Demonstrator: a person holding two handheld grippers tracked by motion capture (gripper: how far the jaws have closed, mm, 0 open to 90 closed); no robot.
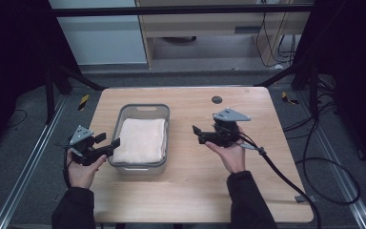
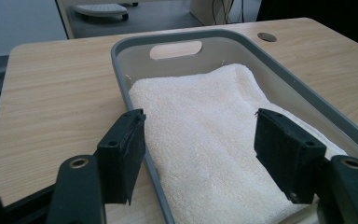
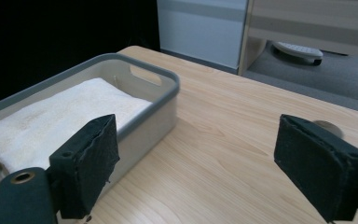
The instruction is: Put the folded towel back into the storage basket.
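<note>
A folded cream towel [image 1: 139, 139] [image 2: 214, 144] [image 3: 51, 116] lies inside a grey plastic basket [image 1: 145, 108] [image 2: 121, 70] [image 3: 168, 93] on the wooden table [image 1: 195, 186]. My left gripper [image 1: 107, 141] [image 2: 200, 154] is held at the basket's near left corner, open, its jaws straddling the basket's left wall with one jaw over the towel. To the right of the basket my right gripper [image 1: 198, 134] [image 3: 193, 163] hovers over bare table, open and holding nothing, pointing toward the basket.
A round dark grommet [image 1: 217, 99] [image 2: 266, 37] [image 3: 326, 126] sits near the table's far edge. Cables [image 1: 314, 162] trail off the right side. Metal frame rails and dark floor surround the table; a wooden cabinet stands behind it.
</note>
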